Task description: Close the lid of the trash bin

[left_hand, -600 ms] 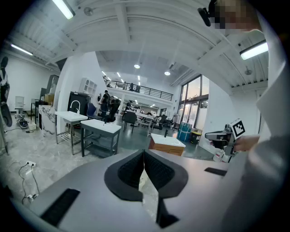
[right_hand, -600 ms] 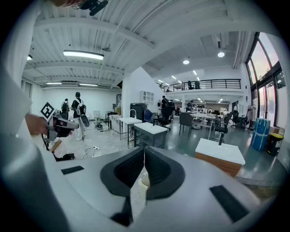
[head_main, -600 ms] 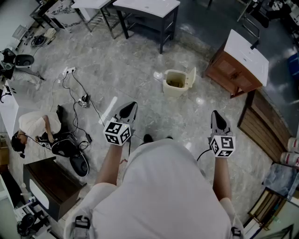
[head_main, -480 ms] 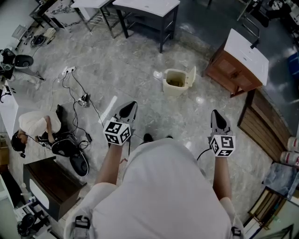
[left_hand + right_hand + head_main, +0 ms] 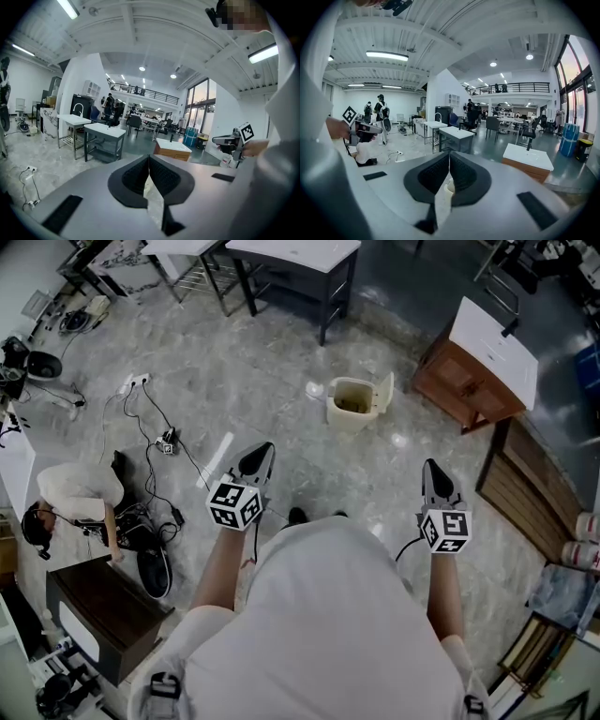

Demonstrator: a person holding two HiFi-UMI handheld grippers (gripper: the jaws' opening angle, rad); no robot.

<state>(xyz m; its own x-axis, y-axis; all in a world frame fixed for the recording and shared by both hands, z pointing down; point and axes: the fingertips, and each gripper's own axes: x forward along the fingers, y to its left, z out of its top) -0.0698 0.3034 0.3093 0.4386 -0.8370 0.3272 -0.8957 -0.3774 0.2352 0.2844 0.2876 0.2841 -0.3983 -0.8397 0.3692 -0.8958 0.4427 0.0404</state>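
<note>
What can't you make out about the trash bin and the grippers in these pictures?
- Inside of the trash bin: head view, too small and shadowed to tell its contents.
- Hinge of its raised lid: head view, too small.
- The bin in the gripper views: mostly hidden by the shut jaws of the left gripper and right gripper.
- White thing beside the bin: head view, too small to name.

Head view: high, steeply down over own shoulders onto floor point(image 5: 281, 390). Gripper views: low, slightly downward, close behind left tongs point(image 5: 149, 156) and right tongs point(image 5: 449, 153), facing the hall. All share the wooden cabinet point(image 5: 464, 382).
</note>
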